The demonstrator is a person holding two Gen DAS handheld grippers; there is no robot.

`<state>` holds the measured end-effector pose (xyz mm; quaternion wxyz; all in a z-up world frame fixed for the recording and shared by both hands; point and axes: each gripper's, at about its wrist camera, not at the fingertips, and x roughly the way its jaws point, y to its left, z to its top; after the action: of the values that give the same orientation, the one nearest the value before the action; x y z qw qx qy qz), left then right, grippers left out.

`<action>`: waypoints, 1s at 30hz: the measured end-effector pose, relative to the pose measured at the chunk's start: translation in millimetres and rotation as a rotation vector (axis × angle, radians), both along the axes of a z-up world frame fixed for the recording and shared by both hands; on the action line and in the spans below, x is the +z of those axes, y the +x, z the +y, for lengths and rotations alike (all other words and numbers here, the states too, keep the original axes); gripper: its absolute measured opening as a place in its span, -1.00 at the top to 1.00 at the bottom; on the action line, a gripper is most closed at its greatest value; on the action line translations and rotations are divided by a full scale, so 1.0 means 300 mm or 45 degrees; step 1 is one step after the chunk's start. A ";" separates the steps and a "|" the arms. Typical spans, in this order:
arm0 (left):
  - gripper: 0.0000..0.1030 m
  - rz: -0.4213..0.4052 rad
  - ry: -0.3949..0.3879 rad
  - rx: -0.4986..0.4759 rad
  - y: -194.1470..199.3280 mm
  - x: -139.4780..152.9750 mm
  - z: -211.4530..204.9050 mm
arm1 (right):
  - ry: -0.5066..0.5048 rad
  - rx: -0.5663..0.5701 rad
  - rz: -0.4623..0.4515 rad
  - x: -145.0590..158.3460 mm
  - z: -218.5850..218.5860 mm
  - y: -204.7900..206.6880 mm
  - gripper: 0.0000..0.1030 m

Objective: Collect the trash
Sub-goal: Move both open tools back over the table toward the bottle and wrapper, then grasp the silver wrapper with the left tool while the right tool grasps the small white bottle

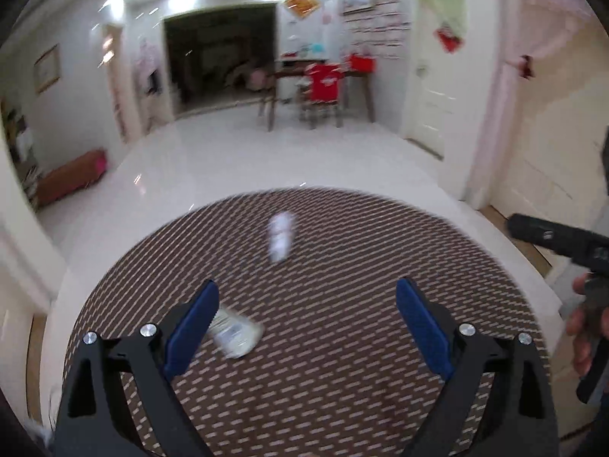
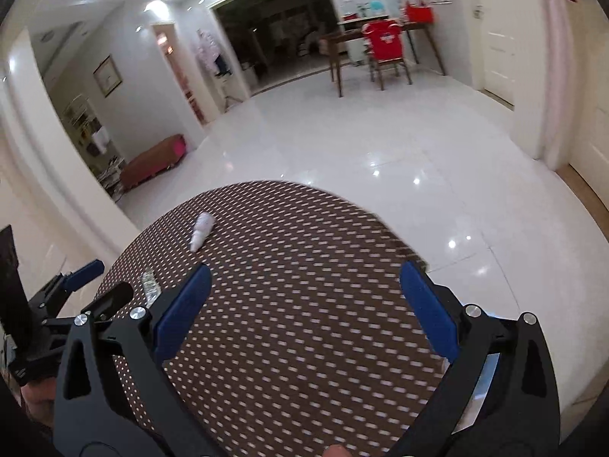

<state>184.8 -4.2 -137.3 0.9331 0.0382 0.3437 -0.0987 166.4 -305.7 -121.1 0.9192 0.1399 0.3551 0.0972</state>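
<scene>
I see the white tiled floor (image 2: pixel 380 144) filling most of both views, glossy with ceiling light spots. On it sits a round table (image 1: pixel 342 361) covered in a brown cloth with small pale dashes, and both of my grippers hover above that tabletop. Far across the room stands a wooden desk (image 2: pixel 342 40) with a chair (image 2: pixel 384 53) draped in red, and a low brown bench (image 2: pixel 152 162) sits along the left wall.

My left gripper (image 1: pixel 306 297) has its blue-padded jaws spread wide with nothing between them. My right gripper (image 2: pixel 304 282) is likewise spread wide and empty, held over the bare middle of the cloth. A hand (image 1: pixel 586 327) grips the right tool's handle at the edge of the left view.

Two pieces of trash lie on the cloth. A crumpled clear wrapper (image 1: pixel 236 333) (blurred in the left view) lies just beside the inner face of my left gripper's left finger; whether it touches the pad, I cannot tell. A small white bottle (image 2: pixel 201 230) lies on its side farther out, towards the table's far edge, well apart from the wrapper.
</scene>
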 end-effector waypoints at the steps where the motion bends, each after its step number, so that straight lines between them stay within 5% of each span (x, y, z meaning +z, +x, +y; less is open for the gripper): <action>1: -0.79 0.015 -0.003 0.035 0.012 -0.013 0.039 | -0.007 0.018 0.005 -0.003 0.026 0.014 -0.88; 7: -0.79 0.146 0.010 0.186 0.100 -0.114 0.211 | -0.035 0.118 0.041 -0.034 0.186 0.120 -0.88; 14: -0.74 0.265 -0.040 0.181 0.215 -0.199 0.238 | -0.071 0.204 0.081 -0.089 0.324 0.237 -0.88; 16: -0.48 0.258 -0.026 0.143 0.237 -0.208 0.227 | -0.077 0.214 0.095 -0.109 0.360 0.272 -0.88; 20: 0.44 0.241 0.004 0.085 0.255 -0.196 0.209 | -0.095 0.261 0.128 -0.150 0.444 0.367 -0.88; 22: 0.57 0.246 -0.016 0.042 0.267 -0.190 0.203 | -0.111 0.265 0.144 -0.181 0.495 0.416 -0.88; 23: 0.79 0.246 -0.020 0.028 0.269 -0.189 0.201 | -0.116 0.262 0.150 -0.193 0.513 0.437 -0.88; 25: 0.84 0.248 -0.031 0.015 0.282 -0.190 0.190 | -0.124 0.257 0.170 -0.217 0.558 0.487 -0.87; 28: 0.85 0.251 -0.063 0.008 0.281 -0.192 0.194 | -0.196 0.288 0.201 -0.256 0.638 0.543 -0.43; 30: 0.85 0.253 -0.070 0.003 0.279 -0.194 0.197 | -0.299 0.283 0.172 -0.257 0.672 0.544 0.41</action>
<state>268.3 54.8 -195.6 0.8952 0.0022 0.4319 -0.1101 329.7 -104.1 -198.1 0.8868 -0.0023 0.4383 0.1463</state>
